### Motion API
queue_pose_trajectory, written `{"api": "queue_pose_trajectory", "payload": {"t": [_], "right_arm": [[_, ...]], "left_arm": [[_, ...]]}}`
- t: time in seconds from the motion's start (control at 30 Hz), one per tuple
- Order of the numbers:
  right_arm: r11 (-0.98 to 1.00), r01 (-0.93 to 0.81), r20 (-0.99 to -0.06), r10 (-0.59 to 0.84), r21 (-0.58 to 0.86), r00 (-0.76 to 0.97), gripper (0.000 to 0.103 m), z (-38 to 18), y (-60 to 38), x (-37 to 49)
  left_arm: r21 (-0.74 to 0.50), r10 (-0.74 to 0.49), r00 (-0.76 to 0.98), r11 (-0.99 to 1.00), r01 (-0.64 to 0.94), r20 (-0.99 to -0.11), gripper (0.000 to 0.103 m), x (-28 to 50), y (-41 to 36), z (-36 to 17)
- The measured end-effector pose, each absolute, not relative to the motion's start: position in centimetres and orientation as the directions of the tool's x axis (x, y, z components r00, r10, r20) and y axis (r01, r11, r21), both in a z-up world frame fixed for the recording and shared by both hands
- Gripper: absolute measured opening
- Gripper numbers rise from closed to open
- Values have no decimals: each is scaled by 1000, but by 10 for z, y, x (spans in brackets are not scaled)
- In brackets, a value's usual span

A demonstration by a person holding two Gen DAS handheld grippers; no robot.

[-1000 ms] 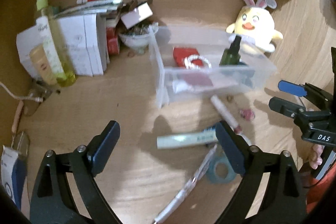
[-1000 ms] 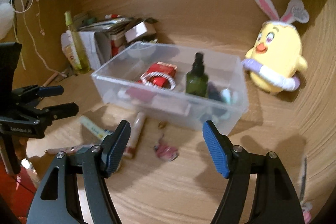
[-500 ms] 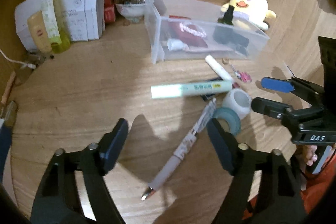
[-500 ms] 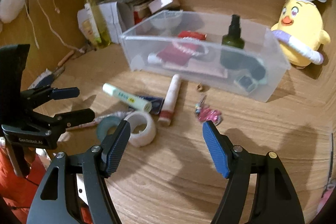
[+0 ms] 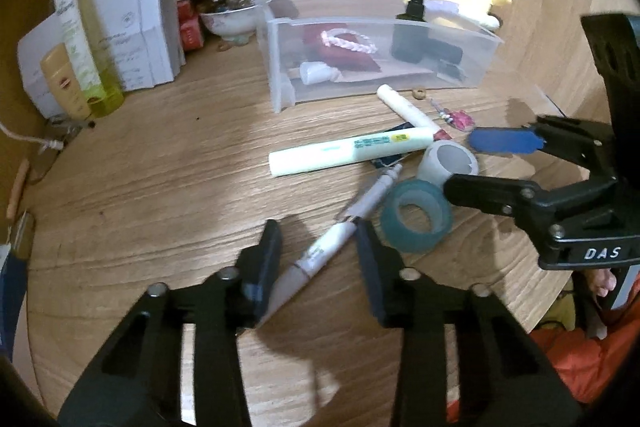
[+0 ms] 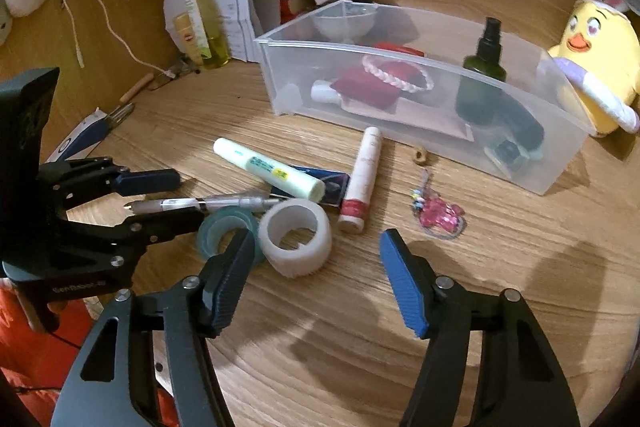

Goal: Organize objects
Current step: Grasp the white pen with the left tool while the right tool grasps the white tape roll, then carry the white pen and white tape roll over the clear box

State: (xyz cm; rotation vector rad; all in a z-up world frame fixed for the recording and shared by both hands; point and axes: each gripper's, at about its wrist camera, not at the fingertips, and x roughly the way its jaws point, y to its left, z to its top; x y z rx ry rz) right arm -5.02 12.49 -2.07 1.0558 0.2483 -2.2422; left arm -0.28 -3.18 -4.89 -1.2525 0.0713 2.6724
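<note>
Two grippers are down over the clutter in front of the clear bin (image 6: 560, 163), and each has its own target. My left gripper (image 5: 316, 247) straddles the white pen (image 5: 340, 227), which lies slantwise on the wooden desk (image 5: 160, 187); its jaws are closing, with the pen's barrel between them but not yet pinched. The pen looks light, stiff and smooth, so I judge it will roll or skid if caught near the tapered tip. The better hold is across the thicker barrel, just behind the grip section, square to its length.

My right gripper (image 6: 316, 259) stands about half open and is also closing, with the white tape roll (image 6: 295, 235) ahead of its fingertips and nothing between the pads yet. That roll touches the teal tape roll (image 6: 224, 227) beside it. It seems light and slightly squashy, best taken across its outer wall. The green-white tube (image 6: 268, 173) and the red-capped tube (image 6: 360, 179) lie just beyond.
</note>
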Motion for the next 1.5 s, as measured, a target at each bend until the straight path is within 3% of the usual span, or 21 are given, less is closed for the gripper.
{"api": "queue_pose_trajectory", "payload": {"t": [0.1,0.23,0.93,1.5], "right_arm": [[-769,632,-743,-478,96,-469,52,-20,121,-51],[-767,633,-750,-478,103,-457,40,-22,121,-53],[-779,620,-758,-460,93,-464,35,-27,114,-52],[-826,555,-662,-470,98,-584,35,16,151,-57]], "left_arm": [[-33,148,-625,-981,-192,-767,28,-3,-30,-49],[-52,136,-615,-987,-153,-777,11,1,-36,-47],[-45,129,-609,-988,-151,-783,10,-17,-38,-46],[-99,188,-735,-982,-164,-651,10,-12,-25,12]]}}
